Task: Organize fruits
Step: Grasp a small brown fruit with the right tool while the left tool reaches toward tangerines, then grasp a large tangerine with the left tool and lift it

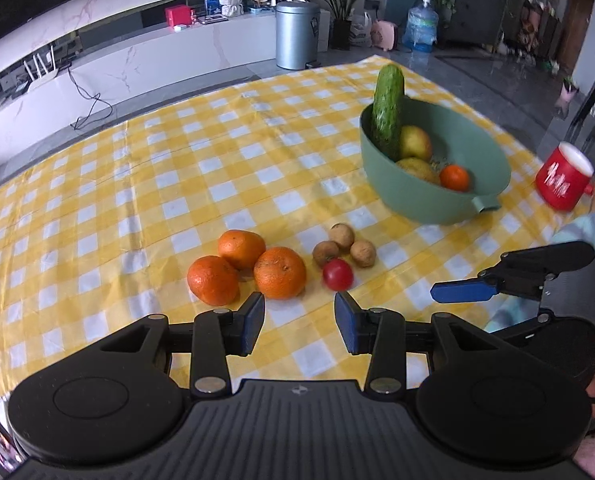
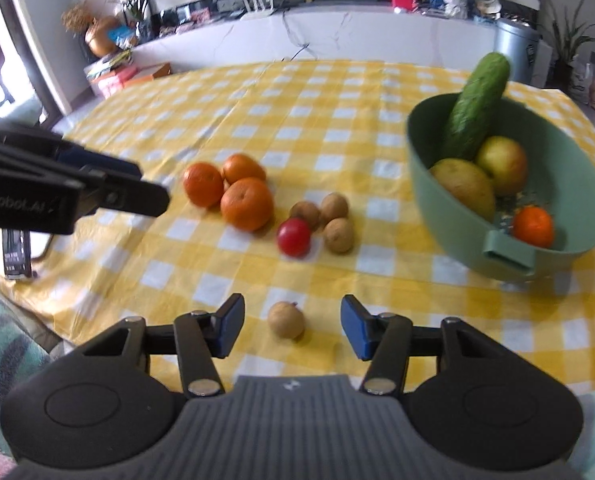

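Observation:
Three oranges (image 1: 241, 266) (image 2: 233, 192) lie together on the yellow checked cloth, beside three small brown fruits (image 1: 343, 246) (image 2: 329, 220) and a red tomato (image 1: 337, 275) (image 2: 293, 237). A green bowl (image 1: 413, 196) (image 2: 569, 184) holds a cucumber (image 1: 388, 110) (image 2: 475, 108), an apple (image 2: 503, 164), a pear (image 2: 463, 186) and a small orange (image 2: 533, 226). My left gripper (image 1: 299, 322) is open and empty, just short of the oranges and tomato. My right gripper (image 2: 292, 326) is open, with one more brown fruit (image 2: 286, 319) lying on the cloth between its fingers.
A red mug (image 1: 563, 178) stands at the table's right edge past the bowl. The right gripper's blue finger (image 1: 463, 292) shows at the right of the left wrist view. A metal bin (image 1: 297, 34) and a water bottle (image 1: 421, 24) stand on the floor beyond the table.

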